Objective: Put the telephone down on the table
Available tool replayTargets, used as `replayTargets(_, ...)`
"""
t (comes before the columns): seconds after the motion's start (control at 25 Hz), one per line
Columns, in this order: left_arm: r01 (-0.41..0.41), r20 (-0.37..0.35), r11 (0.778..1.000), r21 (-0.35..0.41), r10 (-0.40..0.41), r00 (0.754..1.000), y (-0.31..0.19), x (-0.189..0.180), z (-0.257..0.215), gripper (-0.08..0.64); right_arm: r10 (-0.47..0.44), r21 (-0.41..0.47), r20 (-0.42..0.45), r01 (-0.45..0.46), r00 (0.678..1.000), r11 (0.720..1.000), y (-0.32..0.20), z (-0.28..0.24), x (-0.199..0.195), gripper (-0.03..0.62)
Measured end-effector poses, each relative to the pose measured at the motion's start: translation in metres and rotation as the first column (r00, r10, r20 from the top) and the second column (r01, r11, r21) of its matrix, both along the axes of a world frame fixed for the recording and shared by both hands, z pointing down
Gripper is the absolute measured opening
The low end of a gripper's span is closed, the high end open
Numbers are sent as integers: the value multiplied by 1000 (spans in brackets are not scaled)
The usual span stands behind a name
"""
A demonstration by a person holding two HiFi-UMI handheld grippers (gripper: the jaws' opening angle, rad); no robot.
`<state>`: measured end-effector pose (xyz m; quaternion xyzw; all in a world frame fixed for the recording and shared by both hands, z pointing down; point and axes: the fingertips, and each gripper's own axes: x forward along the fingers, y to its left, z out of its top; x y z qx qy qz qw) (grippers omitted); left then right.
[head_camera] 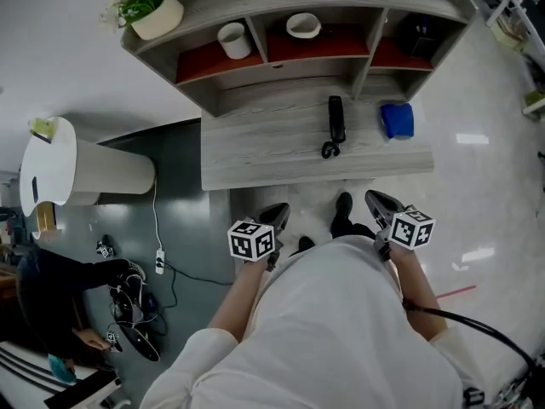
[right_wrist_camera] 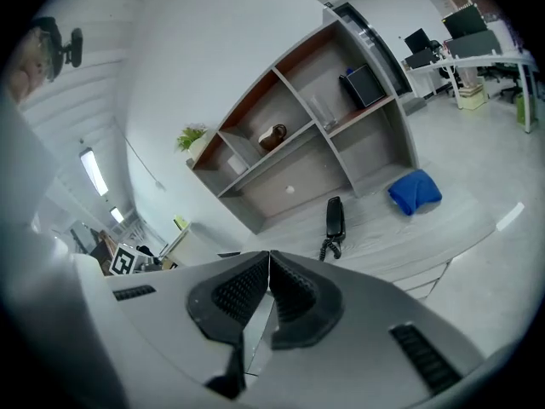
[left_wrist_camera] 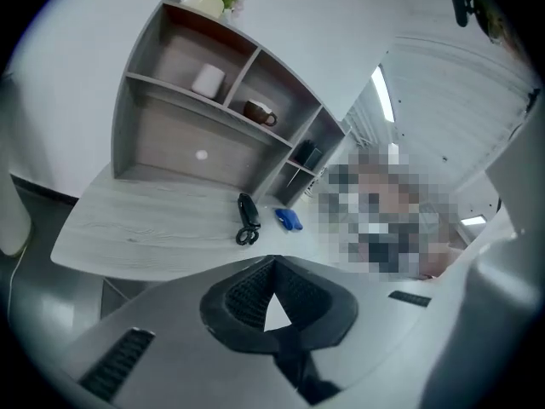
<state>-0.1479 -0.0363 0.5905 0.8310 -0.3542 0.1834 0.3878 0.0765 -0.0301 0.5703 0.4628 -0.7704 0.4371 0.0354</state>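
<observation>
A black telephone handset [head_camera: 336, 123] lies on the grey wooden table [head_camera: 255, 156], its coiled cord curled at the near end. The left gripper view shows the handset [left_wrist_camera: 247, 218] small and far ahead, and the right gripper view has the handset [right_wrist_camera: 334, 222] on the tabletop too. Both grippers are held back from the table near my waist. My left gripper [head_camera: 274, 217] is shut and holds nothing. My right gripper [head_camera: 382, 204] is also shut, its pads touching, with nothing between them.
A blue cloth [head_camera: 397, 120] lies on the table right of the handset. The shelf unit [head_camera: 289, 32] behind holds a white cup [head_camera: 234, 40], a bowl [head_camera: 303, 25] and a black box [head_camera: 419, 32]. A flower pot [head_camera: 153, 11] stands on its top. A white round bin [head_camera: 68, 173] and cables [head_camera: 128, 301] occupy the floor at left.
</observation>
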Motion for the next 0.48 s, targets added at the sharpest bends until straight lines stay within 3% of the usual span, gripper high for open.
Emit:
replayTargets(0.24,-31,-74,999,8,32,997,25,-14,-11,9,39,31,-63,-37,997,999,46,-9,-12,17)
replayTargets(0.48,-105,-121,994,31,108,987,52,3,-28,9,15,40,-120,-10,993,999,87,-16,-19,17)
